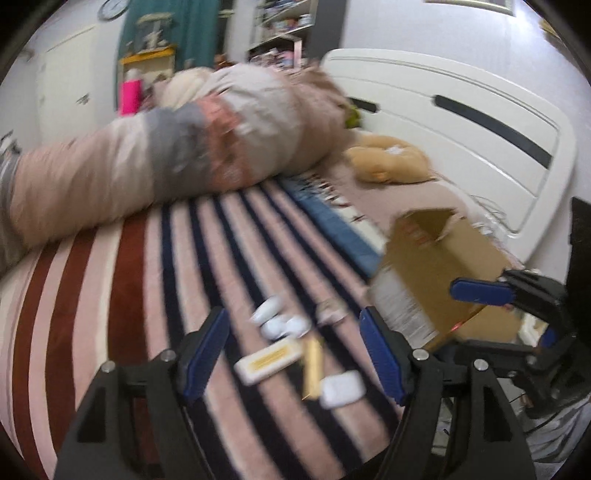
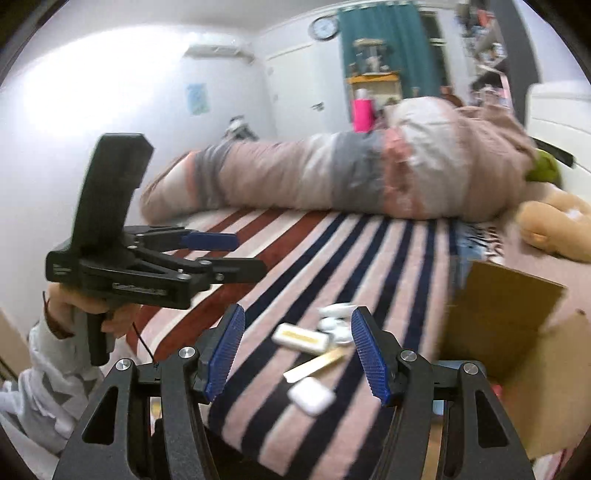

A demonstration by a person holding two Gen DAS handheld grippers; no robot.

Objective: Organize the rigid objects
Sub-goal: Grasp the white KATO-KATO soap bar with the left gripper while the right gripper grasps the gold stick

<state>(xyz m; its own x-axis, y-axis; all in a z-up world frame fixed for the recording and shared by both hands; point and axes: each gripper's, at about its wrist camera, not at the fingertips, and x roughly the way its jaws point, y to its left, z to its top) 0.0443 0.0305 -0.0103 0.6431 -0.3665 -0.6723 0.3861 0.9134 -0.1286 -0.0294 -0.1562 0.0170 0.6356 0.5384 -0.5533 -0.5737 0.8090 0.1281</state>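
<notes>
Both views are pretty smeared with motion blur. The white pieces (image 1: 280, 321) near the middle of the bed (image 1: 110, 295) melt into blobs, so I can't tell what they are or how many. The print on the yellow-labelled white case (image 2: 301, 338) is unreadable. The cardboard box (image 2: 517, 332) at the bed's right edge runs behind the right gripper's fingers (image 2: 369, 354), and its inside barely shows. The rolled blanket (image 1: 177, 155) along the far edge hides whatever is behind it, and the shelf (image 1: 284, 18) contents are too small to make out.
</notes>
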